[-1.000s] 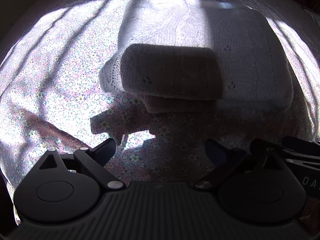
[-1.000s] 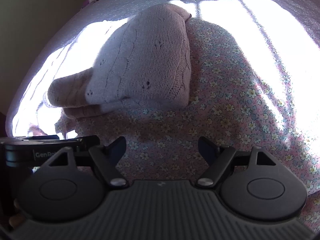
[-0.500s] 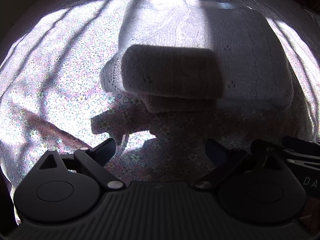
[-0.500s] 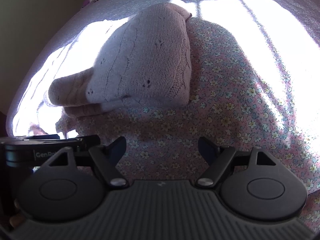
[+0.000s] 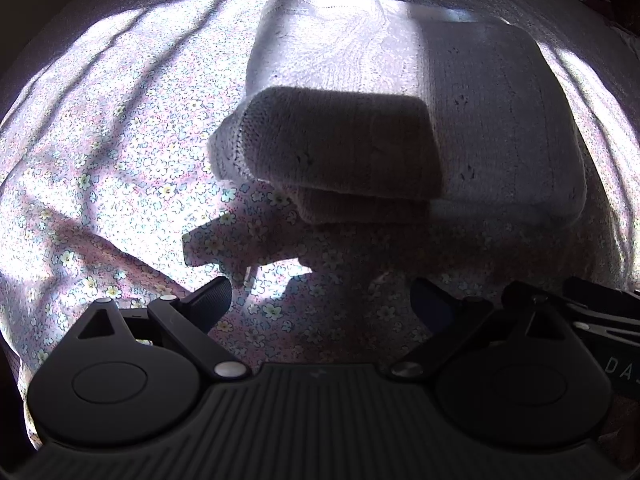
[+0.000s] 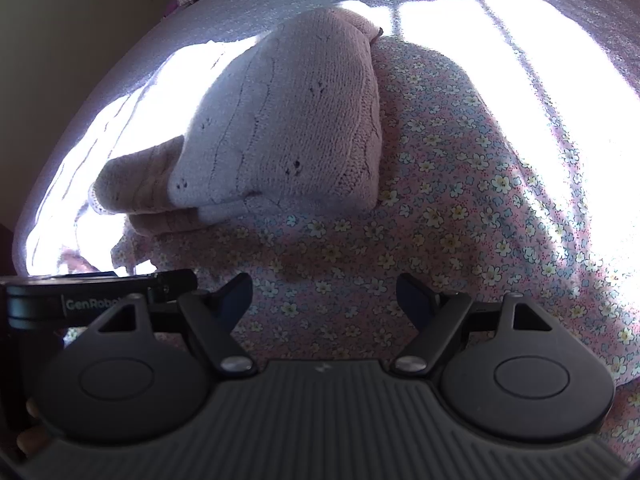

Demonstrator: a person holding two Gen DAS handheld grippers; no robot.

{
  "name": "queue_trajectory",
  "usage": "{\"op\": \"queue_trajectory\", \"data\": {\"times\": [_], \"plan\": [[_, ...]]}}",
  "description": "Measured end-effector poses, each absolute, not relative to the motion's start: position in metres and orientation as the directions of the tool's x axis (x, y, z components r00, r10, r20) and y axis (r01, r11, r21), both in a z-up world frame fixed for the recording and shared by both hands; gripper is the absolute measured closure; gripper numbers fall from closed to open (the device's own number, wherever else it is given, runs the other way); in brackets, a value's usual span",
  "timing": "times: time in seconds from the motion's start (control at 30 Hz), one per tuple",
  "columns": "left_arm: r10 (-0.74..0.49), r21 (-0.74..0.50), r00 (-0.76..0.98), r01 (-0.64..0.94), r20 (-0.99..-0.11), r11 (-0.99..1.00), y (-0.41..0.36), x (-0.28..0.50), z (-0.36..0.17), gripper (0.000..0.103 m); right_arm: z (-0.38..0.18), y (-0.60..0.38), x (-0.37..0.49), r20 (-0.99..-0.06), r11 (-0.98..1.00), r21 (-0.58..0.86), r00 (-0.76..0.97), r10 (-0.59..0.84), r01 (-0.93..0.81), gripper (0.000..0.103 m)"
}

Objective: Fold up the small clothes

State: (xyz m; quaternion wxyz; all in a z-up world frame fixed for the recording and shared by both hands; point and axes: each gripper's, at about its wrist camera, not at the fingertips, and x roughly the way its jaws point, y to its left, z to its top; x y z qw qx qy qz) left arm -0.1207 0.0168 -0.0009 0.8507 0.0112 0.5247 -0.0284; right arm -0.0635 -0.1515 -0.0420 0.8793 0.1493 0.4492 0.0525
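Left wrist view: the left gripper (image 5: 320, 300) hangs with jaws apart and empty, near the folded knit sweater (image 5: 400, 120), which lies farther off on the floral sheet (image 5: 100, 160).

Right wrist view: the right gripper (image 6: 324, 296) is likewise spread and empty; the sweater (image 6: 288, 128) sits far-left. The fold looks finished, so best withdraw both cleanly, avoiding its near edge.

Deep shadow covers the near folded layers of the knitted sweater (image 5: 348, 148) ahead of the left gripper (image 5: 320, 300), blurring its stitches, while glare bleaches its far part. Ahead and to the left of the right gripper (image 6: 324, 296), sunlight washes out the sweater's (image 6: 288, 128) far side and the flowered sheet (image 6: 460, 208) to the right. The other gripper's body (image 6: 92, 300) is cut off at the left edge; its lettering breaks off behind the finger mount.
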Motion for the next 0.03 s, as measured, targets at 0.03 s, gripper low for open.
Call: {"op": "queue_trajectory", "data": {"times": [0.03], "plan": [[-0.035, -0.008, 0.449, 0.062, -0.893, 0.998, 0.0165, -0.1210, -0.0007, 0.004, -0.0421, -0.1514, -0.0637, -0.774, 0.950, 0.310, 0.591, 0.227, 0.041, 0.022]]}}
